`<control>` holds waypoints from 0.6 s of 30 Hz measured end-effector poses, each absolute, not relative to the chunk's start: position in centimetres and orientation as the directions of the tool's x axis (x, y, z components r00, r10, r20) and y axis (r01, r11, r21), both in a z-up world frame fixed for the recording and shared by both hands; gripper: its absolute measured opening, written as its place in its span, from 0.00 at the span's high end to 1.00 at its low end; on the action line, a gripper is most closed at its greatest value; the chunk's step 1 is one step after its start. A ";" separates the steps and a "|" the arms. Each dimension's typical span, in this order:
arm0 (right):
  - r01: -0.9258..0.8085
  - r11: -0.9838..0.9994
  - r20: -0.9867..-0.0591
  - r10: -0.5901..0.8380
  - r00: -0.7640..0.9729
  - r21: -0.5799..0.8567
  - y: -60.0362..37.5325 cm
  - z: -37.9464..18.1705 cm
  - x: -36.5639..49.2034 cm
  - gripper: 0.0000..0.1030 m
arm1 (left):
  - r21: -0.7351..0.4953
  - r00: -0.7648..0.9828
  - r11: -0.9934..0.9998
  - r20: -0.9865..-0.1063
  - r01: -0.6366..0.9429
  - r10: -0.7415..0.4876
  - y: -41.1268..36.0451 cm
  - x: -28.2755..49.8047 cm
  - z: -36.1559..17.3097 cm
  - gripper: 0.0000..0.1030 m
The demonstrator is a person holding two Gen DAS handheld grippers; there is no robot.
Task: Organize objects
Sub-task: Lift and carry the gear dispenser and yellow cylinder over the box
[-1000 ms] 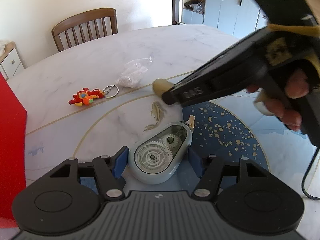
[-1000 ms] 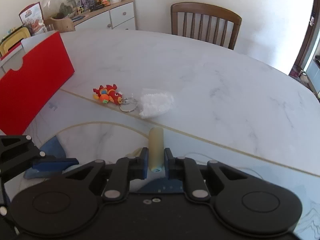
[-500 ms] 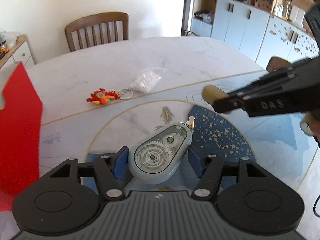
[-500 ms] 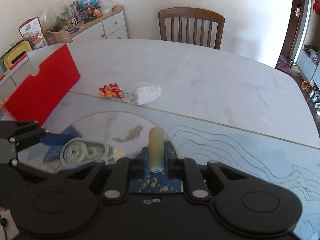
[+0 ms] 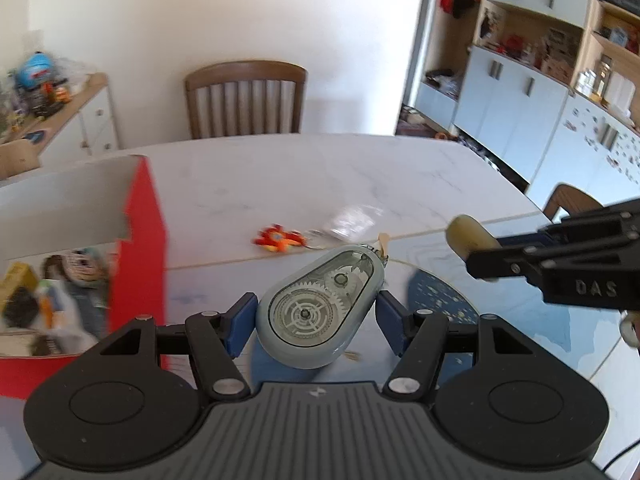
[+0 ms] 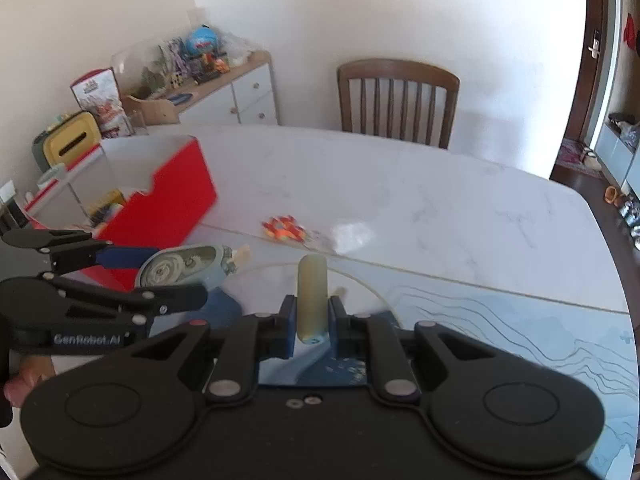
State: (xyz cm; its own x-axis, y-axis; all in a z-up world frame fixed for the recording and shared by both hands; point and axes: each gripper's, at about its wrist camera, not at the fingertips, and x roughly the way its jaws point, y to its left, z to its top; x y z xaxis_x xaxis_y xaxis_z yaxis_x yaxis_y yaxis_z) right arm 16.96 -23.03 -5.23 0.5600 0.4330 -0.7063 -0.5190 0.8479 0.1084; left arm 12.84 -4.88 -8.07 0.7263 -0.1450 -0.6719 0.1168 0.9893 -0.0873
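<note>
The left hand-held gripper (image 5: pixel 316 316) pinches a tape dispenser (image 5: pixel 320 308) above the worktop (image 5: pixel 304 176); the right hand-held gripper (image 6: pixel 312 322) pinches a beige tube (image 6: pixel 312 296). A red box (image 5: pixel 140 256) sits left of both.

Bright daylight fills both fisheye views; a glare patch sits on the marble table (image 6: pixel 440 200). Straight edges bow toward the rims; the red box (image 5: pixel 144 248) and orange toy (image 5: pixel 278 238) are motion-blurred.

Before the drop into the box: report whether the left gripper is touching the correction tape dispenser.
Touching. The left wrist view shows the left gripper with both blue pads pressed against the sides of the correction tape dispenser.
</note>
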 end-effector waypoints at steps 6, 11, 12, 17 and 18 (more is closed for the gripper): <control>-0.537 0.836 -0.684 0.456 0.570 0.111 -19.8 -3.4 15.5 0.86 | -0.097 0.753 0.993 -0.648 0.066 -0.114 -0.9 11.7 -5.6 0.38; -0.555 0.824 -0.669 0.474 0.572 0.110 -16.7 -2.4 14.5 0.86 | -0.111 0.770 0.993 -0.630 0.031 -0.094 2.7 11.1 -3.9 0.38; -0.560 0.821 -0.666 0.479 0.572 0.109 -16.0 -2.2 14.4 0.86 | -0.110 0.775 0.994 -0.626 0.026 -0.089 3.4 10.9 -3.7 0.38; -0.584 0.806 -0.651 0.496 0.575 0.097 -12.3 -1.2 13.7 0.86 | -0.105 0.795 0.994 -0.604 -0.010 -0.055 6.7 10.4 -2.6 0.38; -0.590 0.802 -0.648 0.499 0.575 0.094 -11.4 -1.1 13.6 0.86 | -0.103 0.798 0.994 -0.601 -0.019 -0.047 7.4 10.3 -2.4 0.38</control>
State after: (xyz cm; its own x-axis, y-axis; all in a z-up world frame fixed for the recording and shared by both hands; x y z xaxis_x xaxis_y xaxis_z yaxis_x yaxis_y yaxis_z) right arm 13.64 -11.41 -1.07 0.5752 0.4994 -0.6479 -0.5902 0.8018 0.0940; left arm 10.34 7.43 -2.44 0.7979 -0.0469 -0.6010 -0.0191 0.9945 -0.1030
